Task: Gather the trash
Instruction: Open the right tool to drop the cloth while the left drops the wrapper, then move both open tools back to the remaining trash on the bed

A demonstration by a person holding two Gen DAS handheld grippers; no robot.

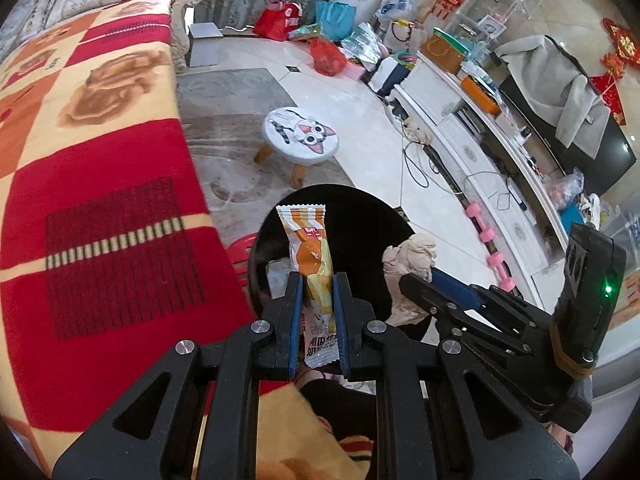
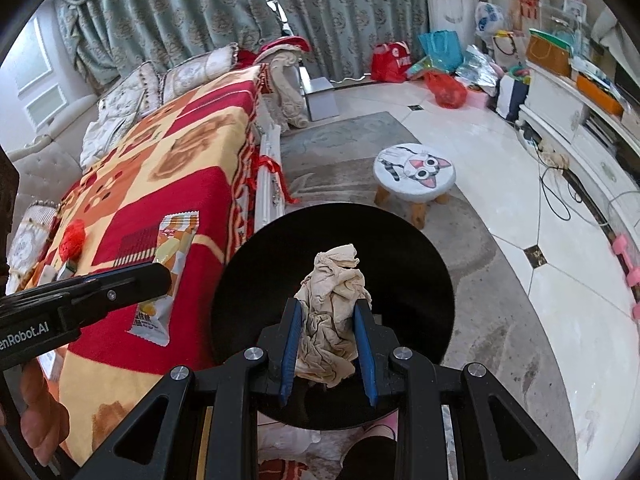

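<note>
Two jaws clenched over black bin [image 2: 400, 248]: left gripper [image 1: 318, 280] on snack wrapper [image 1: 310, 248], right gripper [image 2: 326, 308] on crumpled tissue [image 2: 332, 320].

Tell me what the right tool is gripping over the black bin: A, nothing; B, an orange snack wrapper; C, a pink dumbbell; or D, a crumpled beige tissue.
D: the right tool is clamped on a crumpled beige tissue above the black bin.

wrist views: angled down, close | shared: black bin [image 1: 352, 224], stool [image 2: 414, 172]
</note>
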